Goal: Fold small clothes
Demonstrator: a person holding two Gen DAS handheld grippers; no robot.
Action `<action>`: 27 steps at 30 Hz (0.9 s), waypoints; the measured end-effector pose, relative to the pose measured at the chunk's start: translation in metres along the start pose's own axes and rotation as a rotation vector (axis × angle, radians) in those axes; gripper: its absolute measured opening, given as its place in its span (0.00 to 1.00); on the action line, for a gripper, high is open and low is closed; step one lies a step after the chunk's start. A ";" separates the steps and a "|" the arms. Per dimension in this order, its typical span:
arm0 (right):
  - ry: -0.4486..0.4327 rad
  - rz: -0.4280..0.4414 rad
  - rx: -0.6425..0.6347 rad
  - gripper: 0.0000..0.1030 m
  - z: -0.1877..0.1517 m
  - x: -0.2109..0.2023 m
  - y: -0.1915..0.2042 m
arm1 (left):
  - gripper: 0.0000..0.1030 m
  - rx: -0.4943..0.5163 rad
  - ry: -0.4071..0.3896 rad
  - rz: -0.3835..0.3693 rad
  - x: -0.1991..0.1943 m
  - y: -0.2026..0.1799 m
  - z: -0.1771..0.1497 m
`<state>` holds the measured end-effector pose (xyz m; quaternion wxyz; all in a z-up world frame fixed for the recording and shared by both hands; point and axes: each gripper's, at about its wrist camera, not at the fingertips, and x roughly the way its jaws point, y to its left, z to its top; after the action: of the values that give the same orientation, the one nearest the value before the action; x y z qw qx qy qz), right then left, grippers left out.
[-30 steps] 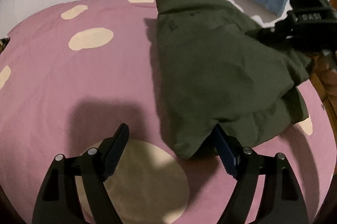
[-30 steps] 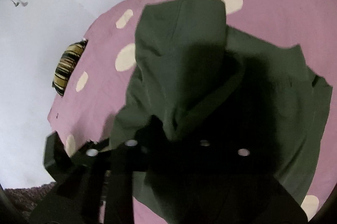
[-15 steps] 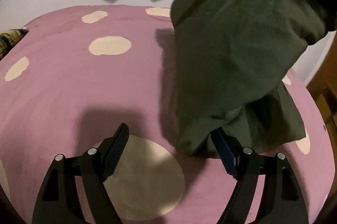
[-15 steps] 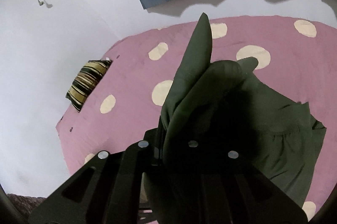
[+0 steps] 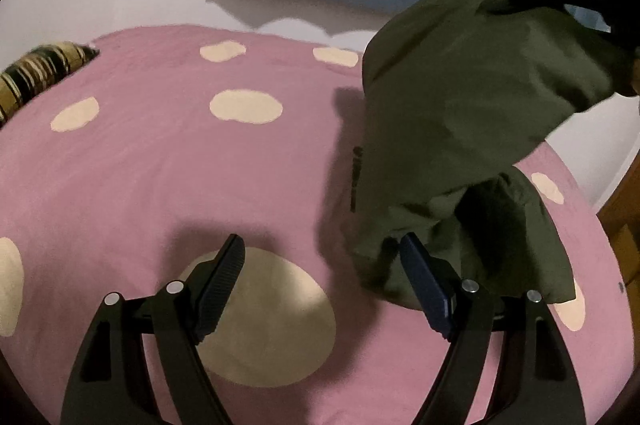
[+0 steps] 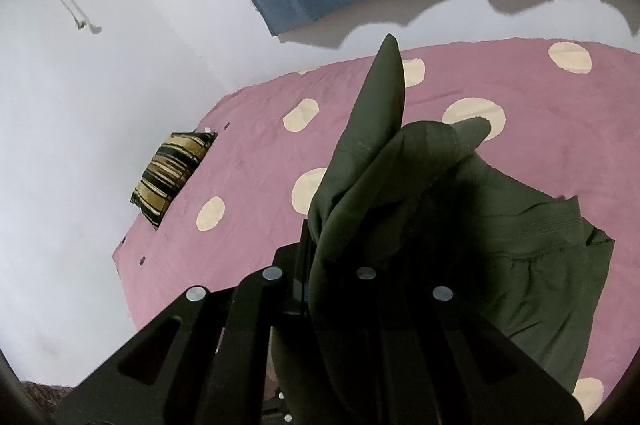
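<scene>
Barely started imo: right tongs (image 6: 320, 257) clenched on the shirt (image 5: 460, 113), lifting it off the bed (image 5: 160, 161); left tongs (image 5: 320, 281) released, no folds yet.

Both wrist views look down, close, sharing the bedspread (image 5: 160, 165)

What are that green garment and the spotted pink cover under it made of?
The green garment looks like soft matte woven cloth, perhaps cotton: it drapes in loose folds and shows stitched hems. The pink cover seems a thin matte fabric too, faintly wrinkled, with cream spots; printed or sewn on, I cannot tell.
</scene>
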<state>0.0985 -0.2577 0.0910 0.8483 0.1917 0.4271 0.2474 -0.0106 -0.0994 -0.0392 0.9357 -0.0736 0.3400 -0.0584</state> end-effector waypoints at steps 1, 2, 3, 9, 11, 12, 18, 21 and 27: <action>-0.003 0.002 0.002 0.06 0.000 -0.001 0.001 | 0.77 0.016 0.003 0.004 0.001 -0.003 -0.001; -0.003 0.003 0.001 0.06 0.000 0.000 0.003 | 0.77 0.020 0.016 0.006 0.004 -0.004 0.000; -0.002 0.003 -0.003 0.06 -0.001 0.000 0.005 | 0.77 0.013 0.033 -0.002 0.009 -0.004 0.001; -0.024 0.011 -0.007 0.06 0.000 -0.008 0.006 | 0.78 0.029 0.040 -0.008 0.024 -0.009 0.005; -0.048 0.018 0.004 0.05 -0.001 -0.018 0.000 | 0.78 0.040 0.036 -0.012 0.024 -0.010 0.005; -0.068 0.024 0.014 0.04 -0.002 -0.027 -0.007 | 0.78 0.047 0.042 -0.010 0.027 -0.010 0.005; -0.045 0.026 0.095 0.01 -0.025 -0.042 -0.050 | 0.78 0.084 0.107 0.001 0.049 -0.013 0.002; -0.009 0.002 0.125 0.01 -0.034 -0.034 -0.062 | 0.78 0.058 0.142 0.004 0.057 -0.005 0.001; 0.053 -0.030 0.162 0.01 -0.042 -0.013 -0.076 | 0.78 0.053 0.140 -0.029 0.051 0.001 -0.001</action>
<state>0.0769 -0.3213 0.0344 0.8220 0.2466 0.4710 0.2042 0.0280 -0.1063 -0.0723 0.9103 -0.0496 0.4019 -0.0858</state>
